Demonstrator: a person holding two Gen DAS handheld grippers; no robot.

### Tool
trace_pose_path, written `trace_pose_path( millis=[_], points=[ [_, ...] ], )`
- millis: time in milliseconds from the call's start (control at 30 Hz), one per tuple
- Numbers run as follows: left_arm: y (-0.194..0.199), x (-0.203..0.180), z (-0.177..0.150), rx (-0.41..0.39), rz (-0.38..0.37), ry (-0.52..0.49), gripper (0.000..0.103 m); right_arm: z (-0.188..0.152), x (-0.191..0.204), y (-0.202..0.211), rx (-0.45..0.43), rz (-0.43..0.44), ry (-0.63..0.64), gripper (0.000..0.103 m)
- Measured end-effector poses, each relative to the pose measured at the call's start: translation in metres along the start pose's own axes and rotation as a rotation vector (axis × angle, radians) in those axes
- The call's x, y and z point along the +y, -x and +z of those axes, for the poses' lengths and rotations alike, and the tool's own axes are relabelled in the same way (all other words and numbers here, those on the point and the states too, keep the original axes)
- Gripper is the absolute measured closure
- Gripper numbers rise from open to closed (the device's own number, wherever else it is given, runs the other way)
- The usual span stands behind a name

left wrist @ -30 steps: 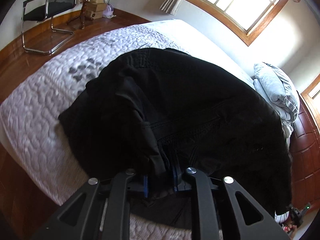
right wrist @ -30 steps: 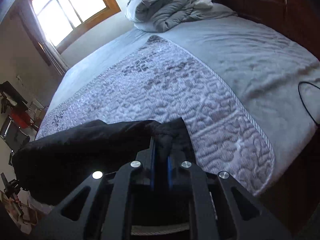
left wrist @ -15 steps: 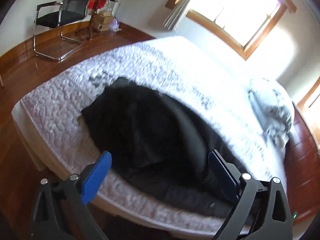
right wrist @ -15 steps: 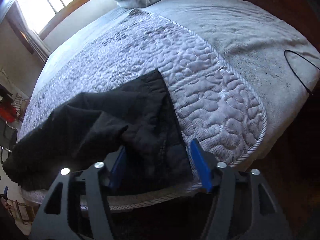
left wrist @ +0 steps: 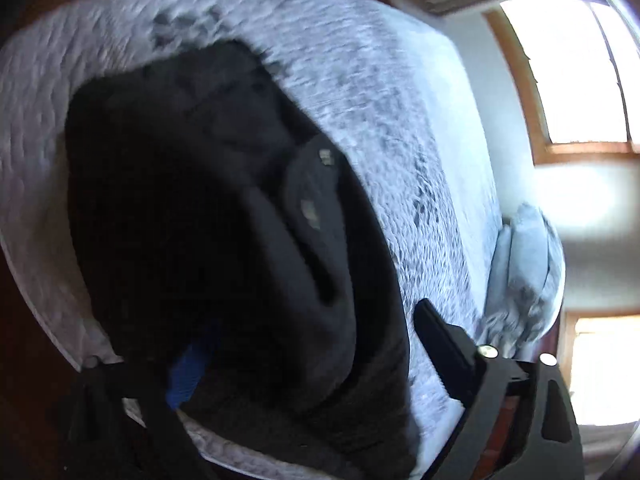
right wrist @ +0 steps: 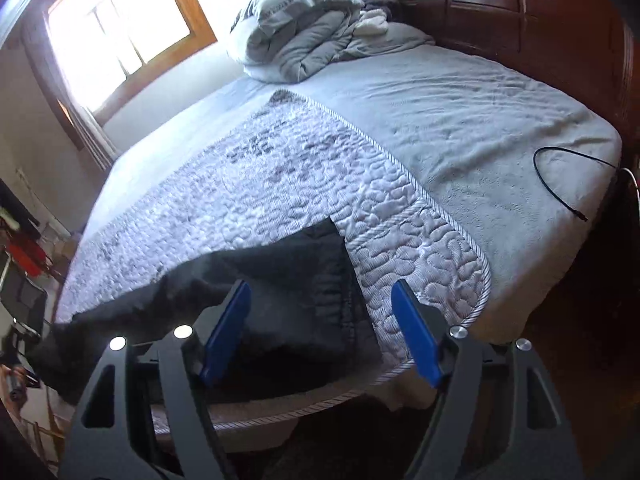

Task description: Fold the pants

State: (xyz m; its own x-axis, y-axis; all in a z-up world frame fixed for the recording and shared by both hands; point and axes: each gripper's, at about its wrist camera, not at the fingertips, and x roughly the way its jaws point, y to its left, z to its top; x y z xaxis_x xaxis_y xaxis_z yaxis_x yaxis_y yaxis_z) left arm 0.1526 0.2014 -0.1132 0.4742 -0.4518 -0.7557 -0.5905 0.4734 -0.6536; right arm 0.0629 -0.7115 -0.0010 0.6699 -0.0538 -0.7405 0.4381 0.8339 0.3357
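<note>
The black pants (left wrist: 208, 216) lie in a rumpled heap on the quilted grey bedspread (left wrist: 380, 92), near the foot edge of the bed. My left gripper (left wrist: 312, 344) is open and empty, hovering close over the heap; the view is blurred. In the right wrist view the pants' end (right wrist: 288, 292) lies flat on the bedspread (right wrist: 320, 184) near its corner. My right gripper (right wrist: 324, 324) is open and empty, just short of that end, off the bed edge.
A bundled grey duvet and pillow (right wrist: 304, 36) sit at the head by the dark wooden headboard (right wrist: 520, 12). A black cable (right wrist: 560, 180) lies on the grey sheet at right. A window (right wrist: 120, 28) is on the far wall. Wood floor surrounds the bed.
Both grippers were shut on the pants a second ago, then opened and let them drop on the bed. Since then the left gripper has swung in over the heap and the right has drawn back.
</note>
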Motion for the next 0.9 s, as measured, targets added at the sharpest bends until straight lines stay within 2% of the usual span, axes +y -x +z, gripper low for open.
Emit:
trace_pose_path(
  millis=[33,67,100,133,167,233,300,367,433,500,533,567,700,767,800,900],
  points=[
    [-0.004,0.007,0.004,0.008,-0.001,0.051,0.032,0.001,0.001,0.002,-0.006,0.003,-0.002,0.029],
    [-0.006,0.012,0.008,0.011,0.001,0.090,0.046,0.001,0.003,0.002,-0.008,0.005,0.000,0.029],
    [-0.008,0.014,0.010,0.008,0.016,0.097,0.057,0.001,0.007,0.001,-0.007,0.011,0.007,0.029],
    [-0.008,0.013,0.012,0.006,0.017,0.078,0.064,0.000,0.011,-0.001,-0.006,0.021,0.018,0.028],
    [-0.008,0.010,0.013,0.002,0.001,0.048,0.082,-0.001,0.016,-0.004,-0.002,0.029,0.027,0.026],
    [-0.003,-0.005,0.012,-0.012,0.001,-0.026,0.087,-0.003,0.026,-0.013,0.014,0.047,0.045,0.026],
    [0.008,-0.023,0.007,-0.066,-0.010,-0.126,0.093,-0.006,0.038,-0.023,0.031,0.075,0.058,0.026],
    [0.027,-0.046,-0.007,-0.150,-0.033,-0.285,0.094,-0.009,0.047,-0.034,0.051,0.101,0.066,0.026],
    [0.053,-0.067,-0.034,-0.242,-0.095,-0.511,0.094,-0.014,0.058,-0.045,0.076,0.122,0.080,0.026],
    [0.074,-0.068,-0.067,-0.299,-0.127,-0.691,0.094,-0.020,0.066,-0.052,0.099,0.137,0.091,0.026],
    [0.079,-0.058,-0.078,-0.297,-0.117,-0.728,0.094,-0.023,0.070,-0.056,0.111,0.148,0.096,0.026],
    [0.079,-0.048,-0.083,-0.288,-0.097,-0.724,0.094,-0.026,0.072,-0.059,0.119,0.152,0.101,0.026],
    [0.050,0.045,-0.091,-0.188,0.090,-0.605,0.093,-0.032,0.085,-0.069,0.153,0.167,0.126,0.026],
    [0.034,0.080,-0.088,-0.147,0.110,-0.541,0.092,-0.033,0.088,-0.072,0.167,0.173,0.132,0.026],
    [0.029,0.089,-0.085,-0.152,0.114,-0.533,0.090,-0.033,0.088,-0.072,0.174,0.177,0.132,0.026],
    [0.022,0.083,-0.087,-0.190,0.125,-0.554,0.089,-0.035,0.082,-0.071,0.223,0.224,0.087,0.024]
  ],
)
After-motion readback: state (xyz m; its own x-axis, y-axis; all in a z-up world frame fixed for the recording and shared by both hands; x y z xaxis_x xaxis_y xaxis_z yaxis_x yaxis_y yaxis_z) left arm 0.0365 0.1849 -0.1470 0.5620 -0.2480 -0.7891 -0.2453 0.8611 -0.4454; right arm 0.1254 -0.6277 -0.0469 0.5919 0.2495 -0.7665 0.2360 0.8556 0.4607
